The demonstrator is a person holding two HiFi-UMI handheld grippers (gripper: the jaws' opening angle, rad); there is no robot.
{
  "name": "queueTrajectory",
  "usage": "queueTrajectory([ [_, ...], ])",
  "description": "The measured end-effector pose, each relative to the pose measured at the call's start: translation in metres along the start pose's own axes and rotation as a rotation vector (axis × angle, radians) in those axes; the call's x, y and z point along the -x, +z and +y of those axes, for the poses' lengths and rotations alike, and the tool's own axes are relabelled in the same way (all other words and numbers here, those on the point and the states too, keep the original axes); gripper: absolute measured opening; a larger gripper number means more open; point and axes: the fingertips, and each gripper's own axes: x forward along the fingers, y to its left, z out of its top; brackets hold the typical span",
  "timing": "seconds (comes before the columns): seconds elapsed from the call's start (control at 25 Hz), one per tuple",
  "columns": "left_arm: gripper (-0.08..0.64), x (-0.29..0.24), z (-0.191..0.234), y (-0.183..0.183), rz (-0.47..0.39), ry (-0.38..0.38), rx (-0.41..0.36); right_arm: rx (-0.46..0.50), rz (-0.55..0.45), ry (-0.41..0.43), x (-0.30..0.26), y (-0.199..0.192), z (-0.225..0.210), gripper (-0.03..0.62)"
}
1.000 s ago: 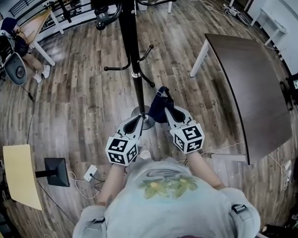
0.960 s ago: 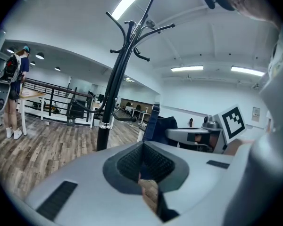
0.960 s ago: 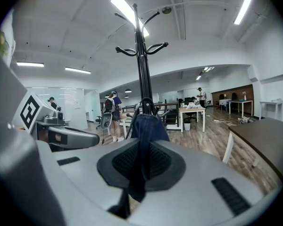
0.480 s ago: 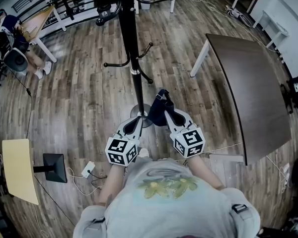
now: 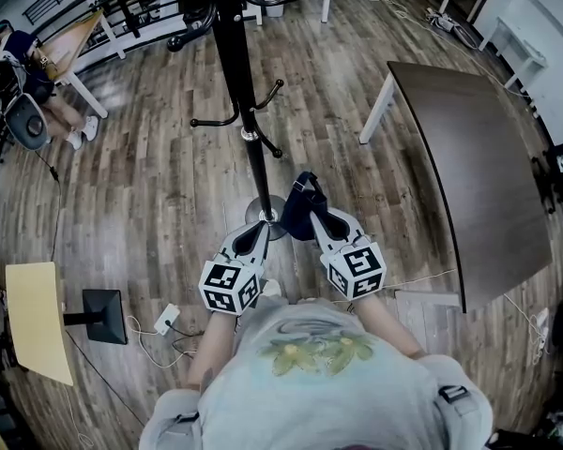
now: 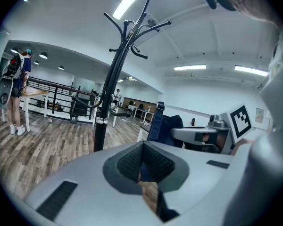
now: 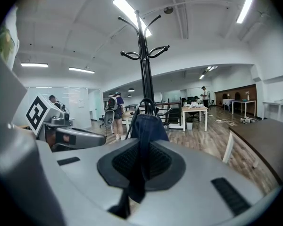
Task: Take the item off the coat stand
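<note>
On the wood floor of an open-plan office, a person is standing at a black coat stand w/ a gripper in each hand, both pointing fwd toward the pole. The right gripper is clamping its jaws on a dark-blue fabric item. In the right gripper view, the cloth is running down between the ribbed pads of the right gripper, its black loop is sticking up above the jaws, and the stand is rising behind it w/ its curved hooks near the ceiling lights. Seen from the head view, the item is hanging just right of the pole's lower part, near the round base, well below the upper hooks; contact w/ the pole cannot be told. The left gripper is sitting just left of the base, jaws together, nothing between them. The left gripper view is showing the left gripper w/ pads pressed together, the stand to the left and the blue item to the right. A dark table is standing to the right.
</note>
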Motion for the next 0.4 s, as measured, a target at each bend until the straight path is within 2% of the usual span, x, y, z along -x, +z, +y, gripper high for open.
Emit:
queueTrajectory([
  [0.4, 0.015, -0.0047, -0.0027, -0.0033, 0.007, 0.001, 0.002, 0.001, 0.009, 0.003, 0.0000, -0.0034, -0.0048, 0.021],
])
